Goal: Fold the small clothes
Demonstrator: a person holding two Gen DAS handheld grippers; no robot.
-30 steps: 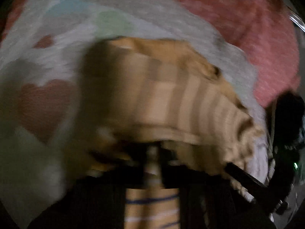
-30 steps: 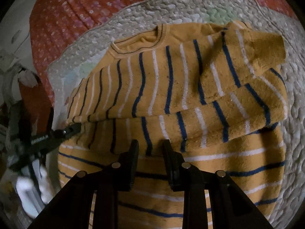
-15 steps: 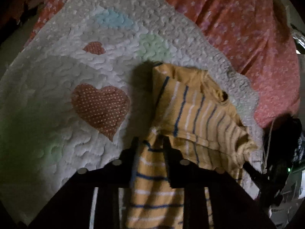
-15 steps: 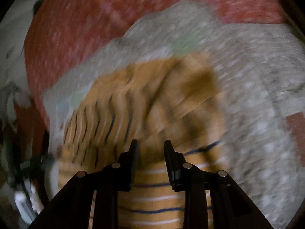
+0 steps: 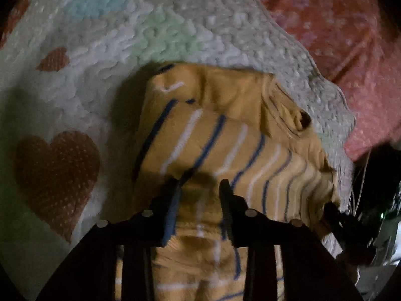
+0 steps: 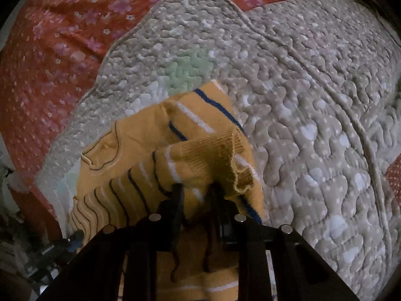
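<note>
Sweater (image 5: pixel 225 135), mustard yellow with blue and white stripes, lies bunched on the white quilt (image 5: pixel 155 30), which covers a red floral bedspread (image 6: pixel 50 50). Its long axis runs from the 2 grippers away toward the neckline (image 6: pixel 100 148), which points to the quilt's far edge. The left gripper (image 5: pixel 199 188) has fabric bunched between its 2 parted fingers; whether it pinches is unclear. The right gripper (image 6: pixel 195 192) pinches a ribbed edge (image 6: pixel 213 155) of the sweater, lifted off the quilt and folded over.
</note>
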